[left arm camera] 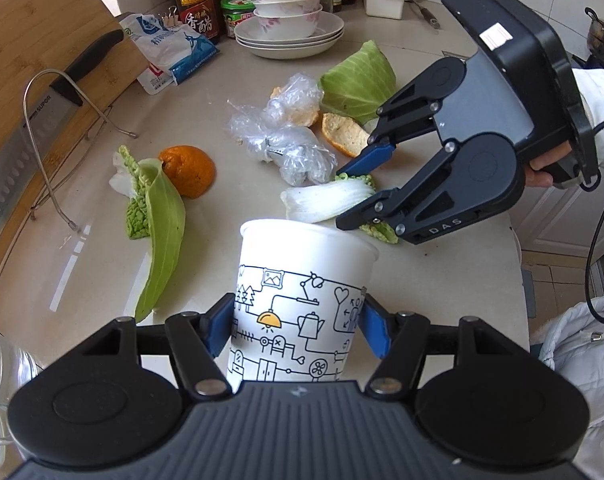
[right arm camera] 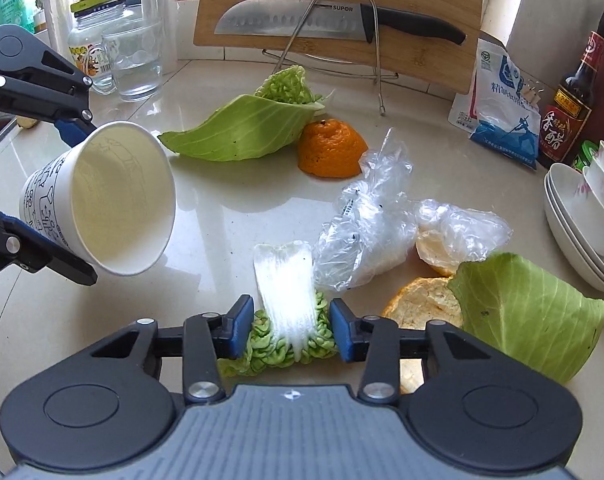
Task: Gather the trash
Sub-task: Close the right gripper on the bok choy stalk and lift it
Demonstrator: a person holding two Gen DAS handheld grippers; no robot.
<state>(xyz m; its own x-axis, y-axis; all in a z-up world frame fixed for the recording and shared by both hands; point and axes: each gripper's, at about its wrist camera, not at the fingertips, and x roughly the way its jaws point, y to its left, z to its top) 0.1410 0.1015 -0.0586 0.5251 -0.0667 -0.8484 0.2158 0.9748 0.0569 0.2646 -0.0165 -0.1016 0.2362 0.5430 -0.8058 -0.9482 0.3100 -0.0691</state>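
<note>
Kitchen bench [right arm camera: 230,216] lay strewn with scraps. Left tongs [left arm camera: 298,320] clamped the paper cup [left arm camera: 302,304], tilted toward three o'clock. Right tongs [right arm camera: 290,332] seemed clamped on the cabbage stalk [right arm camera: 290,280] at six o'clock; its limp white end might snag the cup's rim and spill.

My left wrist cam sits close behind its own fingers, angled down across the countertop [left arm camera: 82,240] toward the back wall. Right wrist cam is just as close, angled down facing the cutting board [right arm camera: 422,52]. Both share the mid-counter scraps: orange peel half [left arm camera: 190,172], crumpled plastic bag [left arm camera: 286,136]. Fisheye edges warp, so outer placement is probably unreliable.
</note>
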